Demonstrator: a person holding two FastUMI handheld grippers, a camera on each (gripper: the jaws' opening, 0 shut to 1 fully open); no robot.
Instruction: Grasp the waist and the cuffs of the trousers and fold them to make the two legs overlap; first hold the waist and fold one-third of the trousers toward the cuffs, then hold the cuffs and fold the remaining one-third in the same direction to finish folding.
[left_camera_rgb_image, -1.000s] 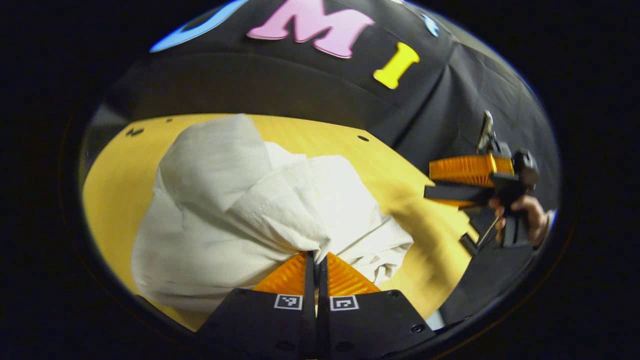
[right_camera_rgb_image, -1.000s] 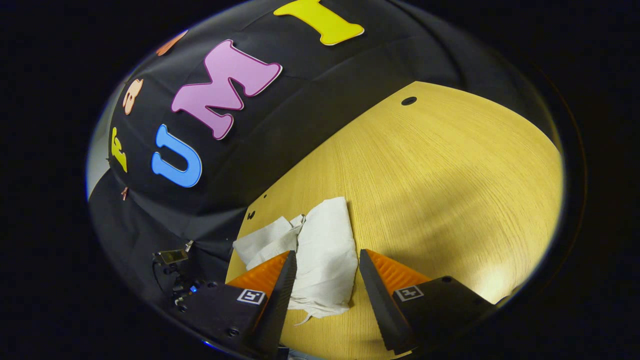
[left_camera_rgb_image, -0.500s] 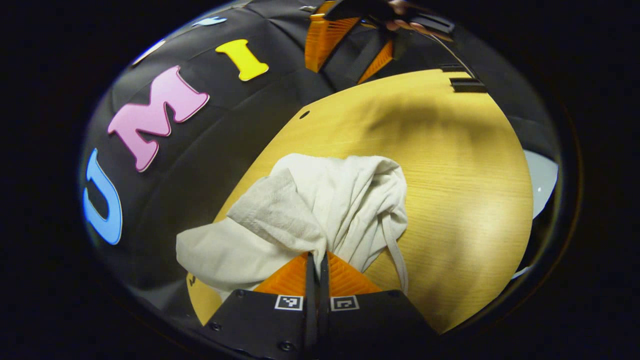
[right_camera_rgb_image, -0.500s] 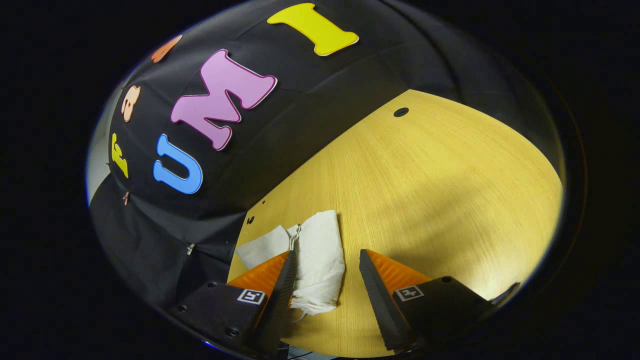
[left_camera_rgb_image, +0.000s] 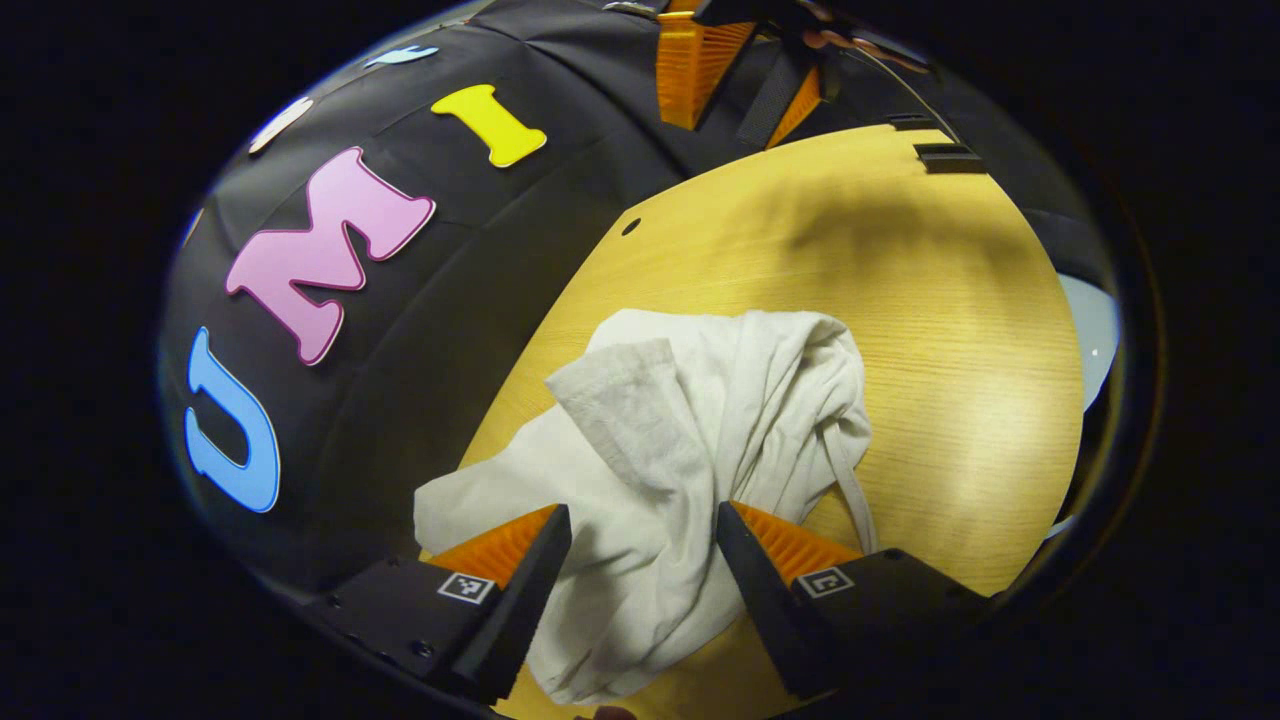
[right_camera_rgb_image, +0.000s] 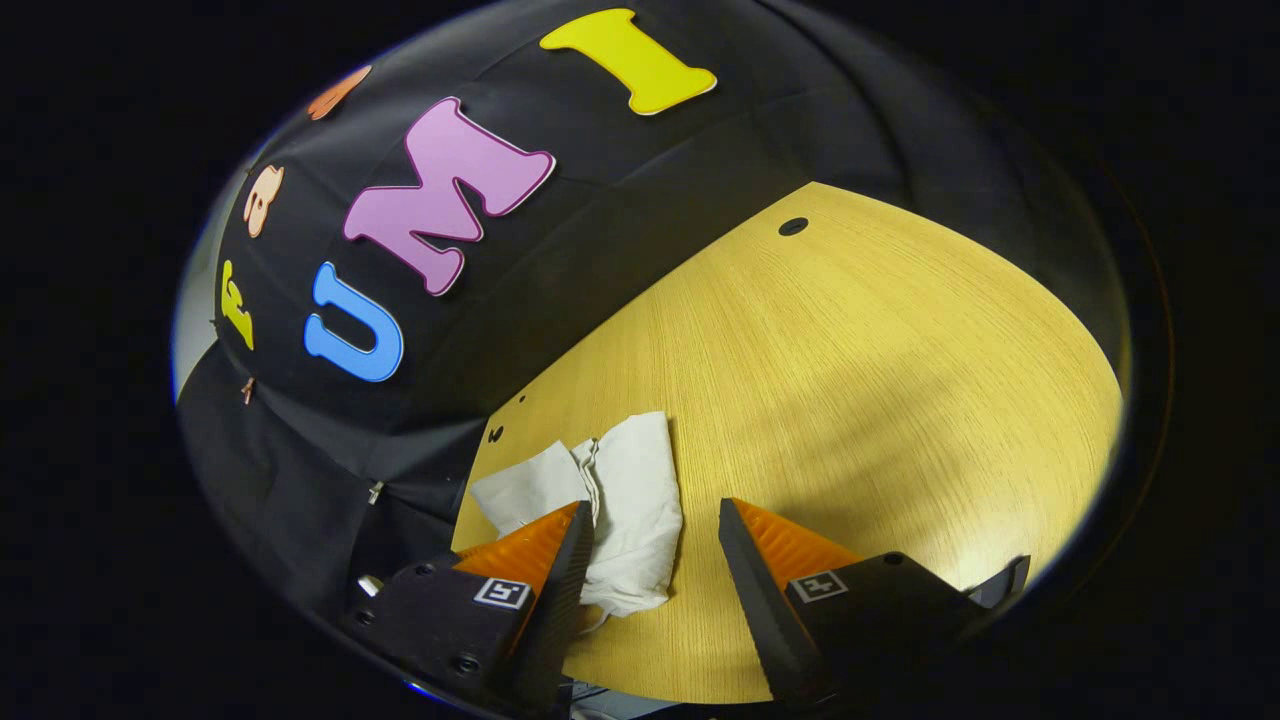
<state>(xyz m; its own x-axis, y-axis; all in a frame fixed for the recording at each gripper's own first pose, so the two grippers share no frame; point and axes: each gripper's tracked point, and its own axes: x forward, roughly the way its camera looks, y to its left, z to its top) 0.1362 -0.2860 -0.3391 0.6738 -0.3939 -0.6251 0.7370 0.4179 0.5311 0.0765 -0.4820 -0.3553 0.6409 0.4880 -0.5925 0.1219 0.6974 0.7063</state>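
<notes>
While bunched on the table (left_camera_rgb_image: 960, 330), trousers (left_camera_rgb_image: 690, 440) between parted left tongs (left_camera_rgb_image: 640, 545).

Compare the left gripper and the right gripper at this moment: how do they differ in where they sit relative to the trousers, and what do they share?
The left gripper straddles the middle of the bunched white trousers, cloth lying between its fingers; the right gripper has just one end of the trousers by its left finger. Ahead of the left gripper lies mostly cloth; ahead of the right, mostly bare table. Shared: both are open, holding nothing.
</notes>
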